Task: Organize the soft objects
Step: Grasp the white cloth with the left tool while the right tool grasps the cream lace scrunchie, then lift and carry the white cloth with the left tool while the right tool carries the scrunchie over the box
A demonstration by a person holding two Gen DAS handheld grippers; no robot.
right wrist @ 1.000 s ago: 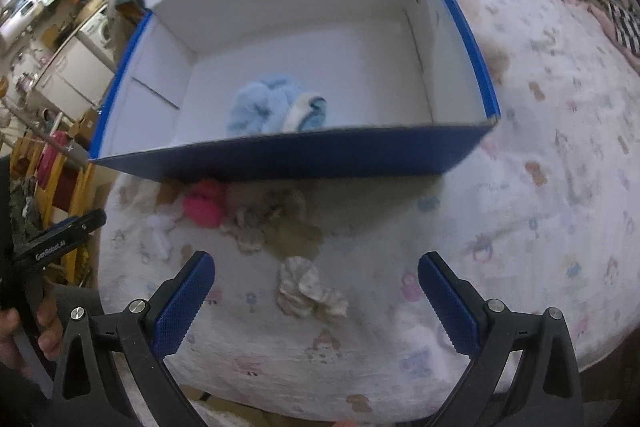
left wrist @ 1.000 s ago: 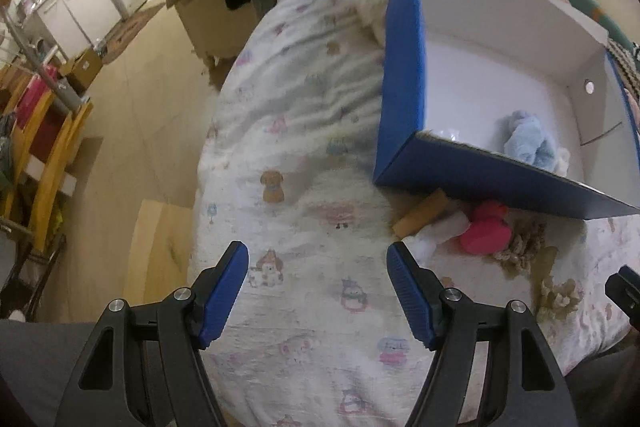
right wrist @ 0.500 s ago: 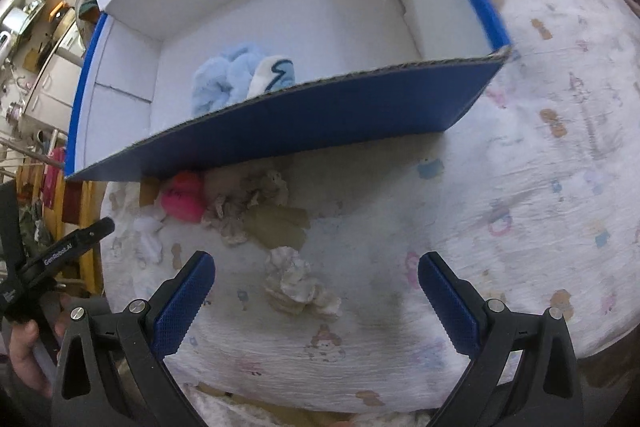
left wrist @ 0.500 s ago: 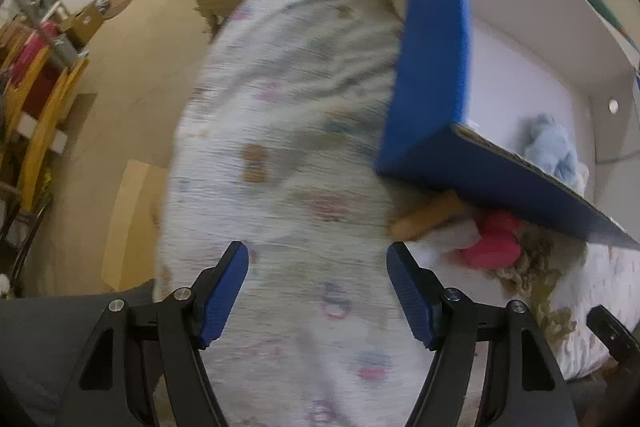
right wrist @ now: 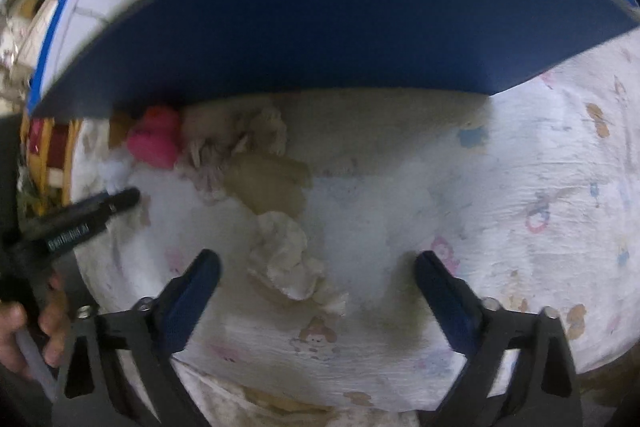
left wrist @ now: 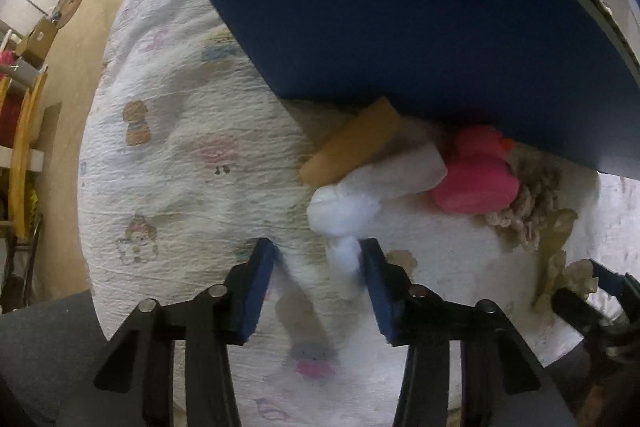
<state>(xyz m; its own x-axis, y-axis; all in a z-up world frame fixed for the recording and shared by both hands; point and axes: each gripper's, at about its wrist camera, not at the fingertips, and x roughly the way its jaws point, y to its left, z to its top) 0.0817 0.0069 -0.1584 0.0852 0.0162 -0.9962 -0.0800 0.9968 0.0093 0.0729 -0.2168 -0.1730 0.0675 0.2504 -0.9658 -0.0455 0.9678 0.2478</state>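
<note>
Your left gripper [left wrist: 316, 259] points down at the quilt [left wrist: 172, 147]. Its jaws have just been closing and now stand half narrowed. The thin lower end of the white toy [left wrist: 360, 195] is between them, close against the right pad; whether that pad already touches it, you cannot tell from this view. The left pad is apart from it, so nothing is pinched yet.

From these jaws the white toy runs up and to the right, toward the center of the left wrist frame. Its long axis is slanted, and only its tail is in the gap. Above it lies the tan piece [left wrist: 352, 143], and to the right the pink duck [left wrist: 476, 171], both under the wall of the blue box [left wrist: 400, 7].

Your right gripper [right wrist: 316, 267] is spread wide. The cream cloth [right wrist: 292, 263] lies between its jaws, nearer the left one, with neither pad on it. Its long axis goes from the middle of the frame down and right.

So each hand has its own thing: the left is nearer the white toy, the right nearer the cream cloth. I think the left one should shift a little right before closing.
</note>
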